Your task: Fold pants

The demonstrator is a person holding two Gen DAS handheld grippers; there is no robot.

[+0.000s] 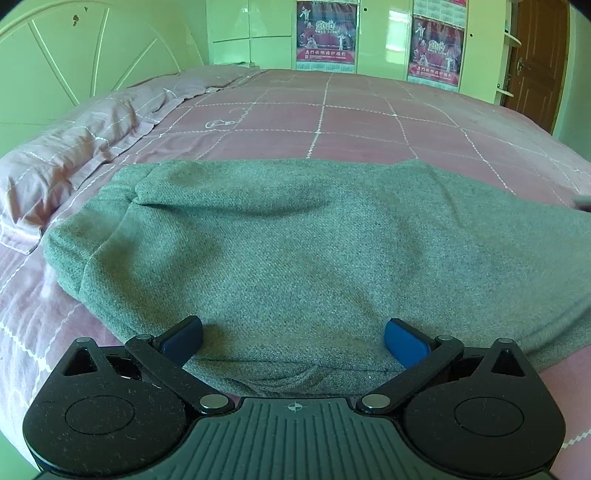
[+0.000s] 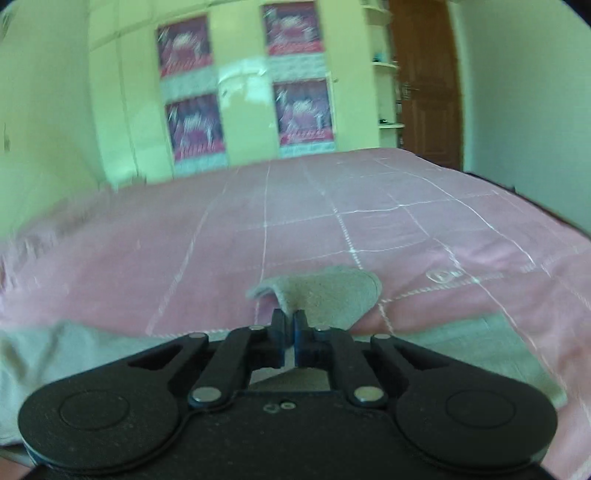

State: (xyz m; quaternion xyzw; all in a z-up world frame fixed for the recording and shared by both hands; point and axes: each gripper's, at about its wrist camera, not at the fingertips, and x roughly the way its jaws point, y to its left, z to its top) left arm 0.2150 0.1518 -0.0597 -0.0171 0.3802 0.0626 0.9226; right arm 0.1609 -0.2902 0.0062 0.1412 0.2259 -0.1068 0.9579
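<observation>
Where the right tool (image 2: 290, 319) pinches, grey pants (image 1: 295, 251) curl upward.

Bedroom around the work area

A pink bedsheet (image 1: 369, 122) with a white grid pattern covered the bed; a crumpled pale pink pillow (image 1: 62, 162) lay at its left edge, beside a pale headboard (image 1: 74, 55) with radiating lines. On the far side stood glossy pale wardrobe doors (image 1: 236, 29) bearing red calendar posters (image 1: 327, 33), and a brown wooden door (image 1: 539, 51) at far right.
</observation>
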